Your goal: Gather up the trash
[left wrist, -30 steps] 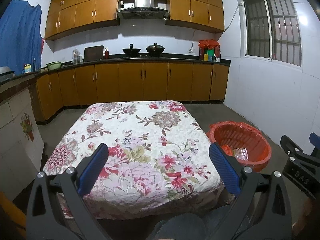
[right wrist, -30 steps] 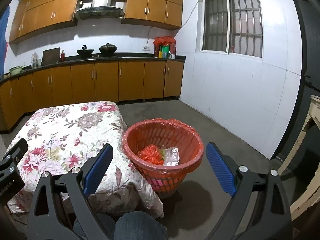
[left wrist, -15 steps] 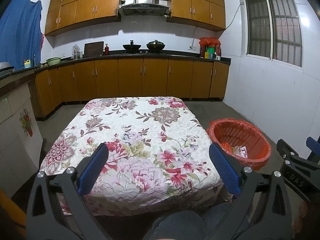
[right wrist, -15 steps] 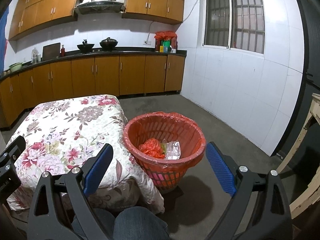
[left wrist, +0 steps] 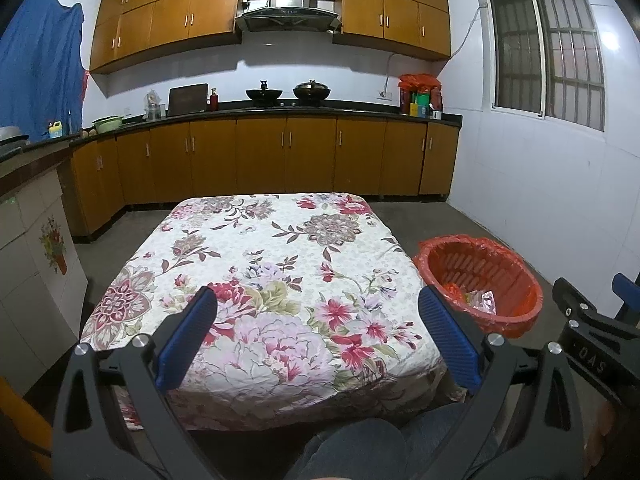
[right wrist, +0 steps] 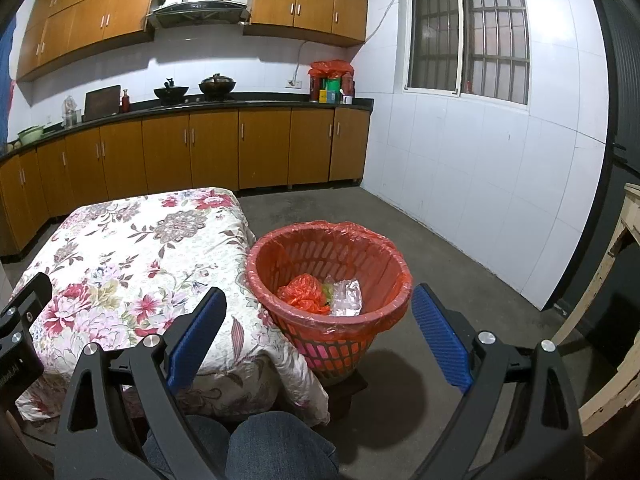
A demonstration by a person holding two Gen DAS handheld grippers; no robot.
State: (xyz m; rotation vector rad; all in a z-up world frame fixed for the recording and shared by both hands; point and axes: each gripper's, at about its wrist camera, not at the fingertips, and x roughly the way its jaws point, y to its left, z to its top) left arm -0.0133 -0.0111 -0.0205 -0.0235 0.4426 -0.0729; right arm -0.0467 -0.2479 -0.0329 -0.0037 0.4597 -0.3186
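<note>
A red plastic waste basket [right wrist: 334,322] lined with a red bag stands on the floor right of the table; it also shows in the left wrist view [left wrist: 504,276]. Inside lie a crumpled orange bag [right wrist: 304,294] and a clear wrapper [right wrist: 347,294]. The table [left wrist: 280,280] carries a floral cloth with no loose trash on it. My left gripper [left wrist: 318,328] is open and empty above the table's near edge. My right gripper [right wrist: 318,326] is open and empty, held near the basket's front rim.
Wooden kitchen cabinets [left wrist: 280,156] and a dark counter with pots run along the back wall. A white tiled wall with a window [right wrist: 468,32] stands at the right. A pale wooden frame [right wrist: 616,320] is at the far right. The person's knee [right wrist: 276,448] shows below.
Both views have tilted up and back slightly, so table and basket sit lower in the frames. Both grippers have stayed open and empty.
</note>
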